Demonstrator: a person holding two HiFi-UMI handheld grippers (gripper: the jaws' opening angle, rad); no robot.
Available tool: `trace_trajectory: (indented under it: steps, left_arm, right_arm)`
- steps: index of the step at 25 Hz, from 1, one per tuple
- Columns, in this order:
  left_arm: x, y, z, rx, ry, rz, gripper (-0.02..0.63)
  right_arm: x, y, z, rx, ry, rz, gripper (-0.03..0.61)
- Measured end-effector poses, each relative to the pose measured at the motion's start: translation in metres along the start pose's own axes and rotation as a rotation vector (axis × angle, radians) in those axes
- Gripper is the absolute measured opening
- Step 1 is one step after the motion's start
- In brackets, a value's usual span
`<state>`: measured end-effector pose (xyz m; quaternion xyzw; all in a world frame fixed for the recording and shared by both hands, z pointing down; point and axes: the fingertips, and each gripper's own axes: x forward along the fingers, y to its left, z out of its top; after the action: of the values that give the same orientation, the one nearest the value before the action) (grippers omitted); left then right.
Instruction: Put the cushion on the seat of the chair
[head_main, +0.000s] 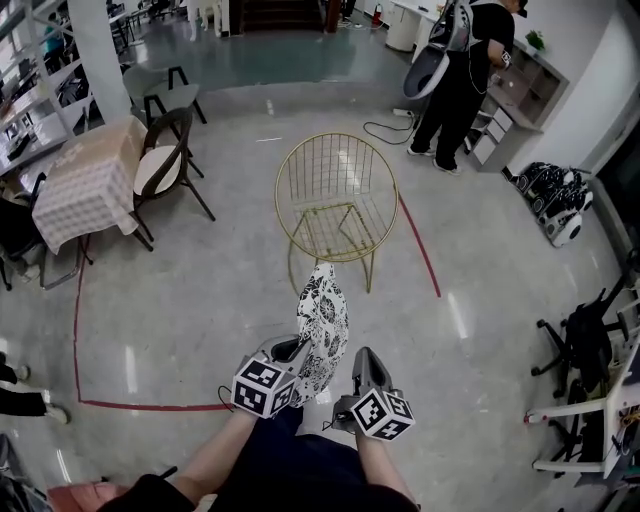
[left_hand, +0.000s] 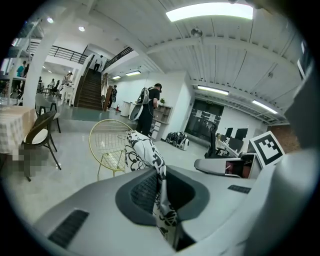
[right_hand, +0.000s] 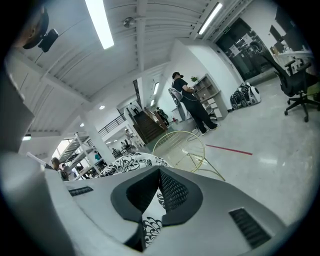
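The black-and-white flowered cushion (head_main: 322, 325) hangs upright in front of me, held between both grippers above the floor. My left gripper (head_main: 295, 350) is shut on its lower left edge; in the left gripper view the fabric (left_hand: 159, 200) runs pinched between the jaws. My right gripper (head_main: 362, 362) is shut on the cushion's other side, with patterned cloth (right_hand: 152, 222) showing in the slit between its jaws. The gold wire chair (head_main: 335, 200) stands empty a little way ahead, its round seat facing me. It also shows beyond the cushion as the chair (left_hand: 111, 145) and the chair (right_hand: 182, 147).
A person (head_main: 455, 80) stands at the back right by a cabinet. A table with a checked cloth (head_main: 85, 185) and a dark chair (head_main: 165, 165) are at the left. Red tape (head_main: 150, 405) marks the floor. Office chairs (head_main: 585, 340) crowd the right side.
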<state>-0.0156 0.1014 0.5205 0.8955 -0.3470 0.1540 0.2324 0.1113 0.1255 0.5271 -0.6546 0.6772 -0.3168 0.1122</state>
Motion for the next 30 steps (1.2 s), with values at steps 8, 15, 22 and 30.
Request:
trace_trajectory:
  steps: [8, 15, 22, 30]
  left_arm:
    - [0.030, 0.038, 0.027, 0.007, 0.009, -0.032, 0.031]
    - [0.046, 0.054, 0.037, 0.013, 0.018, -0.060, 0.031]
    - [0.050, 0.068, 0.037, 0.004, 0.019, -0.075, 0.031]
    - [0.060, 0.078, 0.046, 0.000, 0.027, -0.079, 0.031]
  right_arm:
    - [0.060, 0.018, 0.006, 0.007, 0.006, 0.012, -0.006]
    - [0.087, 0.021, 0.012, 0.007, -0.001, 0.003, -0.006]
    - [0.095, 0.018, 0.014, -0.003, -0.022, -0.029, -0.006]
    - [0.110, 0.015, 0.021, 0.006, -0.023, -0.044, -0.006]
